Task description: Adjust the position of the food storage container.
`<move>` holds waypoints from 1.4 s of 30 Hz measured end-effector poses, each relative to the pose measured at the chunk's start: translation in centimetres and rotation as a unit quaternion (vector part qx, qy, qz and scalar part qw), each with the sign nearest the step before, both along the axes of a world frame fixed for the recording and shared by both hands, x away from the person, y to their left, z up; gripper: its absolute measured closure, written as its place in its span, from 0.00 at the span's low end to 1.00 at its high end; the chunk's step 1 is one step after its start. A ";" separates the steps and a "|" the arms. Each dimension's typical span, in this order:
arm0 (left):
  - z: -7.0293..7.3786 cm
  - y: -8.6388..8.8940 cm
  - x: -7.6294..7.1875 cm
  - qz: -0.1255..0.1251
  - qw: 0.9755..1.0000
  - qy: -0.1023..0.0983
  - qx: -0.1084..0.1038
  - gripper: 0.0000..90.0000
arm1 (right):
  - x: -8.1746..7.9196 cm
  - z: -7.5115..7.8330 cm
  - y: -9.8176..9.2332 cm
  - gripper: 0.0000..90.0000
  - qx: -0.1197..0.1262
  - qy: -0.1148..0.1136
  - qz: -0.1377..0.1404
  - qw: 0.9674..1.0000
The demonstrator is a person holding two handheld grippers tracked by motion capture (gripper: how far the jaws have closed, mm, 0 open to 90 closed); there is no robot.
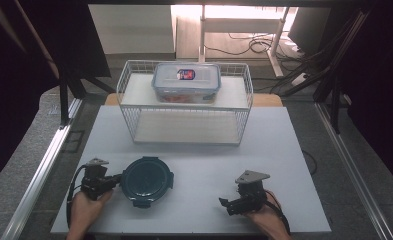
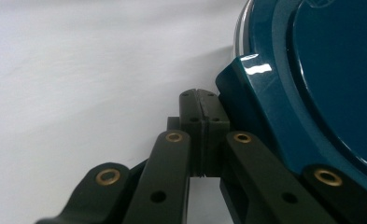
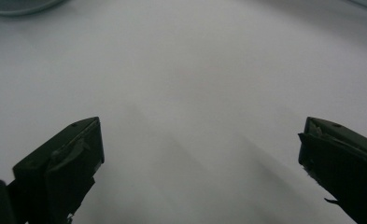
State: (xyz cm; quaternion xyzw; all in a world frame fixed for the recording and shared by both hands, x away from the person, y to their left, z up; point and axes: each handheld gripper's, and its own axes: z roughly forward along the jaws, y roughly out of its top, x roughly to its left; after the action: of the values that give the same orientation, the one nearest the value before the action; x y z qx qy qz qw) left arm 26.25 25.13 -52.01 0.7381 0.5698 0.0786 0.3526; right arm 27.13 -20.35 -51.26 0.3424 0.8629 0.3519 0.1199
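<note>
A round dark-teal container lid (image 1: 147, 181) with latch tabs lies on the white tabletop at the front left. My left gripper (image 1: 116, 179) rests at its left rim, held by a hand. In the left gripper view the left gripper (image 2: 201, 100) has its jaws pressed flat together with nothing between them, and one glossy latch tab (image 2: 246, 79) of the lid (image 2: 330, 84) sits right beside the tips. My right gripper (image 1: 225, 203) lies at the front right, pointing left. Its jaws (image 3: 200, 154) stand wide apart over bare table.
A white wire basket (image 1: 184, 125) stands at the back middle of the table. A clear rectangular box with a grey-blue lid (image 1: 186, 81) sits on its upper shelf. Metal rails (image 1: 44, 165) run along both table sides, and cables lie on the floor behind.
</note>
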 end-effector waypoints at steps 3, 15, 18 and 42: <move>0.0 -0.5 0.1 -0.005 1.000 0.001 -0.002 1.00 | -0.1 0.2 0.2 0.00 -0.001 -0.001 0.001 1.000; 0.1 -4.2 0.6 -0.053 0.998 0.007 -0.020 1.00 | -0.7 1.3 0.6 0.74 -0.004 0.027 0.037 0.999; 0.1 -4.9 0.6 -0.062 0.998 0.008 -0.025 1.00 | -1.1 1.6 1.1 0.87 0.000 0.025 0.061 0.998; -0.1 -9.1 2.0 -0.100 0.994 0.010 -0.041 1.00 | -1.1 0.8 4.5 0.98 0.024 0.060 0.109 0.992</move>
State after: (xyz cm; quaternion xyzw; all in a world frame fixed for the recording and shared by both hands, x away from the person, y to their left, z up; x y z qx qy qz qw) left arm 28.20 16.00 -52.06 0.7772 0.4992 0.0114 0.3830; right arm 25.99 -15.86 -50.48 0.2698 0.8920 0.3622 0.0208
